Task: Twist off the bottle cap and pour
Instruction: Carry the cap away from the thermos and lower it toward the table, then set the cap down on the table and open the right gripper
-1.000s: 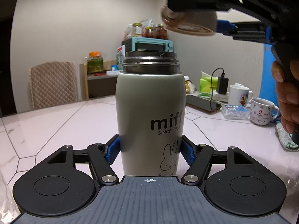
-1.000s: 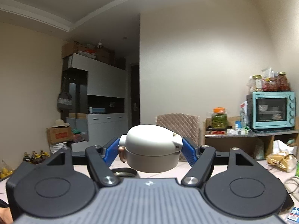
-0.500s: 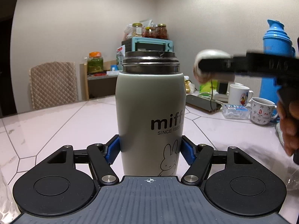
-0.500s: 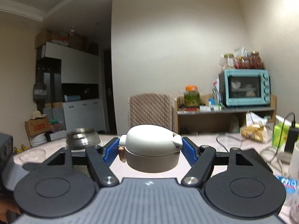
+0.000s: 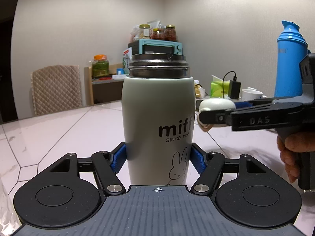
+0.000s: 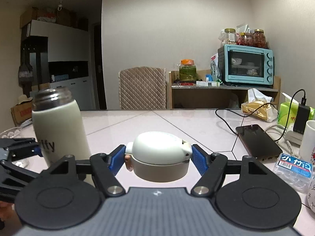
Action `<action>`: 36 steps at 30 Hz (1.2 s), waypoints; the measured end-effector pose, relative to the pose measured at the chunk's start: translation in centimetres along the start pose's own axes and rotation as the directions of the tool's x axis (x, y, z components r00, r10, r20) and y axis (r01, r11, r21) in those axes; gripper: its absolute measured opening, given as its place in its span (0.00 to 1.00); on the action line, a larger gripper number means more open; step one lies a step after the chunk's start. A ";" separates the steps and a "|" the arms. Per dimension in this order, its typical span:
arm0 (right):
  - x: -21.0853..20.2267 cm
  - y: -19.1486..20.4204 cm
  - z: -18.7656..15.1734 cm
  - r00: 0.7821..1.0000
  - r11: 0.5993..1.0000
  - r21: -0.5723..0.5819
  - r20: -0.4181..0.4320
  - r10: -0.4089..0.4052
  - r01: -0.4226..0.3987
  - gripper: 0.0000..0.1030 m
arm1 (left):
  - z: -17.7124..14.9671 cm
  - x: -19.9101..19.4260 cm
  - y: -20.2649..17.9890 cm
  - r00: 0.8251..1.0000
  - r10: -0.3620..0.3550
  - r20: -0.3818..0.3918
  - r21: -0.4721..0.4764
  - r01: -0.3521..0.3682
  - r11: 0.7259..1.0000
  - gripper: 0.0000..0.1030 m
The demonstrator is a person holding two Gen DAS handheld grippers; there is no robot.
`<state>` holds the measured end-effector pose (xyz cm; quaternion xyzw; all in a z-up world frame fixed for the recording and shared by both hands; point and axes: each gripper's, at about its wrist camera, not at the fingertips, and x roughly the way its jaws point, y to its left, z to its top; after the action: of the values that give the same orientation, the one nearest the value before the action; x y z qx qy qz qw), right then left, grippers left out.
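Left gripper (image 5: pixel 157 157): clamped on upright, uncapped Miffy bottle (image 5: pixel 157 122) | right gripper (image 6: pixel 158 155): clamped on bottle cap (image 6: pixel 160 153), above tabletop (image 6: pixel 196 125)

Colours and patterns we are seeing

We are looking at a cream bottle (image 5: pixel 157 118) printed with black lettering and a rabbit outline, a white-and-beige cap (image 6: pixel 160 155), blue pads (image 5: pixel 197 160), a turquoise oven (image 6: pixel 246 65) at upper right.
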<state>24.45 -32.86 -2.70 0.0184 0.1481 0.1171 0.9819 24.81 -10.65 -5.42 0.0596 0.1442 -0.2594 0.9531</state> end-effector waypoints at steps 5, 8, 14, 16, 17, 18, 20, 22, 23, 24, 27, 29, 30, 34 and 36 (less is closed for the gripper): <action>0.8 0.2 -0.4 0.999 1.000 -0.020 -0.040 -0.006 0.005 0.71 | 0.0 0.0 0.0 1.000 0.000 0.000 0.001 0.000 1.000 0.70; 1.2 0.1 -0.6 0.998 1.000 -0.024 -0.057 -0.004 0.003 0.71 | 0.0 0.0 0.0 1.000 0.001 0.000 0.002 -0.001 1.000 0.70; 1.8 0.1 -0.9 0.996 0.999 -0.037 -0.087 -0.008 0.005 0.71 | 0.0 0.1 0.0 1.000 0.002 0.001 0.004 -0.002 1.000 0.70; 2.2 0.2 -1.0 0.995 0.999 -0.039 -0.103 -0.010 0.006 0.71 | 0.0 0.1 0.0 1.000 0.002 0.001 0.003 -0.002 1.000 0.70; 2.3 0.2 -1.1 0.994 0.999 -0.040 -0.112 -0.011 0.007 0.71 | 0.0 0.1 0.0 1.000 0.002 0.001 0.003 -0.002 1.000 0.70; 2.5 0.3 -1.1 0.993 0.999 -0.041 -0.120 -0.012 0.007 0.71 | 0.0 0.1 0.1 1.000 0.002 0.001 0.003 -0.002 1.000 0.70; 2.7 0.3 -1.2 0.991 0.999 -0.043 -0.130 -0.013 0.008 0.71 | 0.0 0.1 0.0 1.000 0.002 0.001 0.003 -0.002 1.000 0.70; 2.9 0.3 -1.4 0.990 0.999 -0.041 -0.140 -0.013 0.008 0.72 | 0.0 0.1 0.0 1.000 0.003 0.001 0.004 -0.003 1.000 0.70; 3.0 0.2 -1.4 0.989 0.999 -0.039 -0.145 -0.013 0.008 0.71 | 0.0 0.1 0.0 1.000 0.003 0.001 0.004 -0.003 1.000 0.70; 3.1 0.1 -1.4 0.989 0.999 -0.039 -0.147 -0.014 0.008 0.72 | 0.0 0.1 0.1 1.000 0.002 0.001 0.004 -0.002 1.000 0.70; 3.2 0.3 -1.5 0.986 0.999 -0.040 -0.169 -0.015 0.008 0.72 | 0.0 0.1 0.1 1.000 0.002 0.001 0.003 -0.002 1.000 0.70; 3.2 0.3 -1.5 0.984 0.999 -0.040 -0.177 -0.017 0.010 0.72 | 0.0 0.1 0.1 1.000 0.002 0.001 0.004 -0.002 1.000 0.70; 3.2 0.3 -1.5 0.983 0.999 -0.040 -0.184 -0.015 0.008 0.72 | 0.0 0.0 0.1 1.000 0.002 0.001 0.004 -0.002 1.000 0.70; 3.6 0.1 -1.6 0.979 0.999 -0.040 -0.201 -0.013 0.005 0.72 | 0.0 0.1 0.1 1.000 0.002 0.001 0.003 -0.002 1.000 0.70; 3.7 0.1 -1.6 0.977 0.999 -0.042 -0.211 -0.016 0.007 0.72 | 0.0 0.1 0.0 1.000 0.002 0.001 0.003 -0.002 1.000 0.70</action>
<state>27.38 -31.87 -5.32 -0.0151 0.2493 0.1158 0.9614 24.88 -10.64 -5.43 0.0609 0.1433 -0.2588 0.9533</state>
